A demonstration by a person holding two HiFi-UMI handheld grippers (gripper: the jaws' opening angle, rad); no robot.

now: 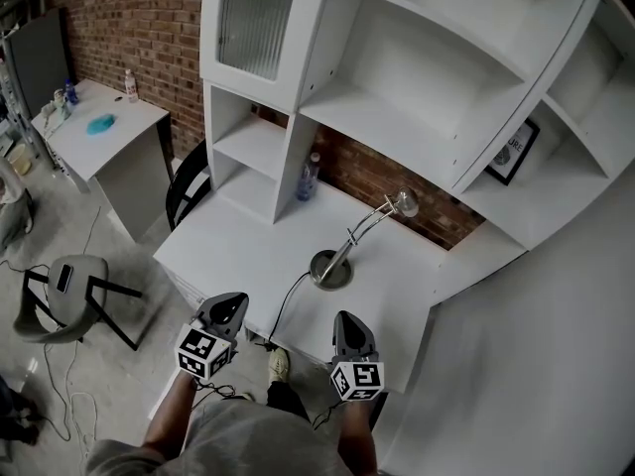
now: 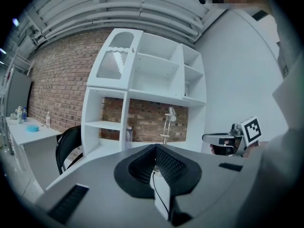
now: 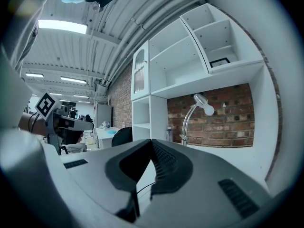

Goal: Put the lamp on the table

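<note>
My left gripper [image 1: 231, 301] was pressed together with nothing in it; in the left gripper view its jaws met at a point [image 2: 155, 149]. My right gripper [image 1: 346, 318] was pressed together and empty too, its tips meeting in the right gripper view [image 3: 152, 144]. Both pointed nearly level over the front edge of the table [image 1: 243, 251], side by side and apart from each other.

Between them the lamp's cable [image 1: 283, 310] ran off the front edge and down out of sight. Beyond that, well apart from both grippers, the lamp [image 1: 345, 248] stood upright on the table, its round base flat on the top and its head leaning toward the brick wall [image 1: 397, 178]. Both gripper views showed it standing ahead [image 2: 167, 123] [image 3: 189, 120]. A bottle [image 1: 309, 177] stood further back by the shelf unit [image 1: 417, 87].

I judged the placing done, with only the withdrawal left. To do that well I would draw both hands straight back and slightly apart, so that neither caught the cable. A tug on it could drag the base or tip the lamp, top-heavy as it looked.
</note>
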